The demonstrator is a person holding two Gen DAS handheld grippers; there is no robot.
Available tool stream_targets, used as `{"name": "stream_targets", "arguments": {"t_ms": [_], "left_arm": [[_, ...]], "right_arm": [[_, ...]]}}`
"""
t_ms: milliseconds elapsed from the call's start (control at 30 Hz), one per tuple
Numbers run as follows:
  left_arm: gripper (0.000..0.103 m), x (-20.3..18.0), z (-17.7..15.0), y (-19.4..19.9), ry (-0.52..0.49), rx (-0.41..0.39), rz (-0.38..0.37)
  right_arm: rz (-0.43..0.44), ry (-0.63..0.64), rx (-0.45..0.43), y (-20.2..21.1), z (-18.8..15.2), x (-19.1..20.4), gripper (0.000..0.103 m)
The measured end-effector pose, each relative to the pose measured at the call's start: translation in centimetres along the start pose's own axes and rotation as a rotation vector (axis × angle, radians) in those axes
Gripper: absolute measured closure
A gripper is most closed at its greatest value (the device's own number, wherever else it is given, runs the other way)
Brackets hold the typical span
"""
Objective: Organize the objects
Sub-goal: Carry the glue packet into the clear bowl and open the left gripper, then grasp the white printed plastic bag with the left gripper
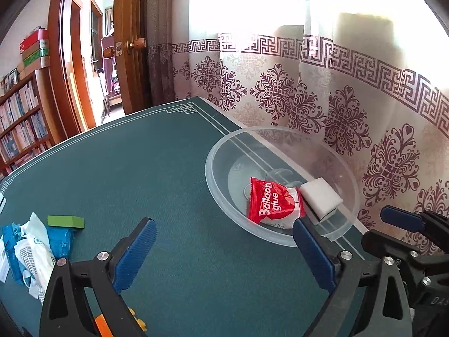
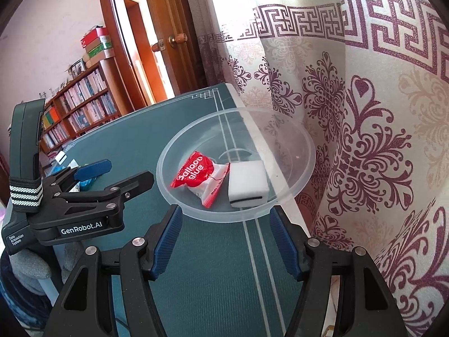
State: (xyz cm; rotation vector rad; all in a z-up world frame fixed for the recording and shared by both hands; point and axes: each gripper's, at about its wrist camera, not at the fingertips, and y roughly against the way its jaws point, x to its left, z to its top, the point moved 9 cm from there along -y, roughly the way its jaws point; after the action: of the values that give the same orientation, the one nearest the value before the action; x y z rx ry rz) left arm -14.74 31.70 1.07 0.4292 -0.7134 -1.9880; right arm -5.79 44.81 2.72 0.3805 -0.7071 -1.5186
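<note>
L gripper (image 1: 224, 241) jaws wide apart, nothing between, just short of the clear plastic bowl (image 1: 221, 196). R gripper (image 2: 224, 236) jaws part open, empty, at the bowl's near rim. Bowl holds a red "Balloon glue" packet (image 1: 273, 203) touching a white sponge block (image 1: 321, 198). Still out on the green mat (image 1: 168, 168): green block (image 1: 66, 221), blue/white wipe packs (image 1: 31, 250). Next, imo: swing L over to the green block, come down square on its long sides, close gently. Other text: "GenRobot.AI", "Data Acquisition System" on L gripper body.
</note>
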Motion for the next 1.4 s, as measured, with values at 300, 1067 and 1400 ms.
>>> {"name": "stream_targets", "arguments": {"t_ms": [300, 1067, 1400], "left_arm": [[0.001, 4.4, -1.3, 2.8, 0.091, -0.012, 0.087], [0.001, 19.8, -7.6, 4.8, 0.453, 0.078, 0.393], [0.015, 20.6, -9.6, 2.1, 0.516, 0.149, 0.325]], "right_arm": [[0.049, 0.049, 0.019, 0.1, -1.0, 3.3, 0.037], [0.155, 0.156, 0.1, -1.3, -4.4, 11.5, 0.036], [0.169, 0.192, 0.118, -2.1, -5.5, 13.0, 0.036]]}}
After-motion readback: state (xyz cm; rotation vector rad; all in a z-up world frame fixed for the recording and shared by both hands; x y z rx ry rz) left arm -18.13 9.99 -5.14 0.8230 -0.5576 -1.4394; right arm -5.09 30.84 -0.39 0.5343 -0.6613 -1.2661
